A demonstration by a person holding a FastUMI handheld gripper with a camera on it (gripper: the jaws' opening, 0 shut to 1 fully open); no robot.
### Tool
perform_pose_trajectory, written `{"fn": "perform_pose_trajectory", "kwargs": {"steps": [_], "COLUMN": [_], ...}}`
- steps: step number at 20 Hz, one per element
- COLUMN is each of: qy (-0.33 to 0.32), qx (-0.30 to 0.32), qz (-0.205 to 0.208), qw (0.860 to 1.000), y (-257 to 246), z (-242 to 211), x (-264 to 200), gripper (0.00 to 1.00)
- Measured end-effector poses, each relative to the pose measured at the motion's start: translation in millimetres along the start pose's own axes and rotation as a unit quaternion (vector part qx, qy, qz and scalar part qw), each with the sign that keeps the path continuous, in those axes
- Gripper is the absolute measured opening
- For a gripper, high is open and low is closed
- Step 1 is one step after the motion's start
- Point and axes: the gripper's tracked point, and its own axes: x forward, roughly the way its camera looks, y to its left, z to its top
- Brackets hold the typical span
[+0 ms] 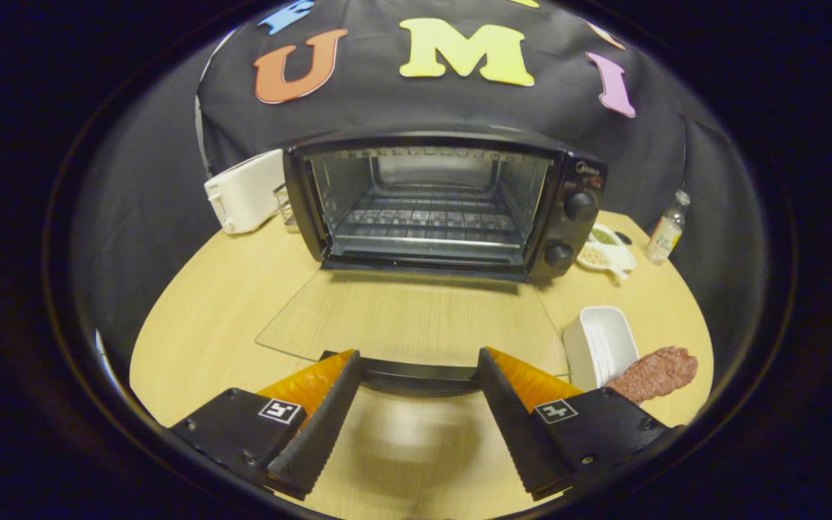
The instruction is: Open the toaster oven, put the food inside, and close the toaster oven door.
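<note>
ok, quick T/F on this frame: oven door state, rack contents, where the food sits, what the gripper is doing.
1. The toaster oven door is folded down flat. True.
2. Food already lies on the oven rack. False: the rack is bare.
3. The meat lies on the table beside the white tray. True.
4. The hand-held gripper is shut on the meat. False: its fingers are spread open, with the door handle between their tips.
5. A white toaster stands beside the oven, opposite the knob side. True.
</note>
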Motion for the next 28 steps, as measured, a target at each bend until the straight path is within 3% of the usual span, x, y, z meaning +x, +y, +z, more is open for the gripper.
{"fn": "perform_pose_trajectory", "kwargs": {"steps": [3,11,17,19,22,28], "qy": [0.022,0.036,-0.005,0.016,0.006,-0.029], "qx": [0.012,-0.031,-0.025,-0.039,-0.027,0.001], "qz": [0.002,0.001,0.036,0.053,0.06,-0.01], "qw": [1.0,0.999,0.999,0.998,0.998,1.0], "y": [-1.4,-2.8,-0.6,-9.3,-46.4,-183.5], "z": [-11.9,-17.5,-4.4,-13.1,-7.0,16.4], "x": [8.5,18.0,1.1,-15.5,-50.4,-105.1], "gripper": [1.0,1.0,1.0,1.0,1.0,1.0]}}
